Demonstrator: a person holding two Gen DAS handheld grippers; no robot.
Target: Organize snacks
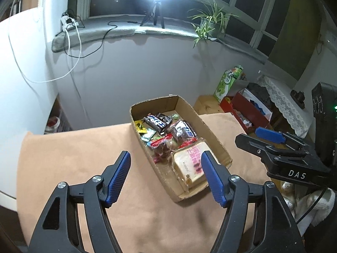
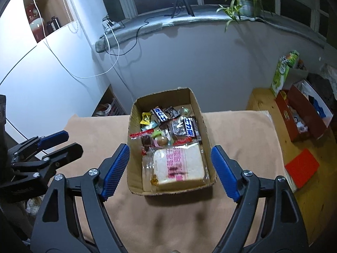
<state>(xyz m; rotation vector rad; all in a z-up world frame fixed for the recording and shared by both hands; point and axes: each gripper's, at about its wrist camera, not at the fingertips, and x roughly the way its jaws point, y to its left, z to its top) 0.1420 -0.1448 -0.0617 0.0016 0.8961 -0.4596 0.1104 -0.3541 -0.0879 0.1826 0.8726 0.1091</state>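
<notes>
A shallow cardboard box with plain brown walls and rough-cut edges stands on the surface, which is covered by a soft, tan, suede-like cloth. The box holds the snacks. At its near end lies a square packet of sliced bread in clear wrap printed with pink lettering. Behind it sits a jumble of small wrapped sweets: dark chocolate bars with blue and white lettering, a yellow candy, a red-edged wrapper and some green and clear ones. The far end of the box floor is bare cardboard.

The right gripper is spread wide, its ribbed blue pads on either side of the box's near end and touching nothing. The left gripper is also released, with nothing between its pads; in its view the box lies slanted, the bread packet behind its right pad. Each gripper shows at the edge of the other's view.

To the right, off the cloth, a red box with odds and ends and a tall green carton stand on a wooden top. A potted plant stands on the window ledge.
</notes>
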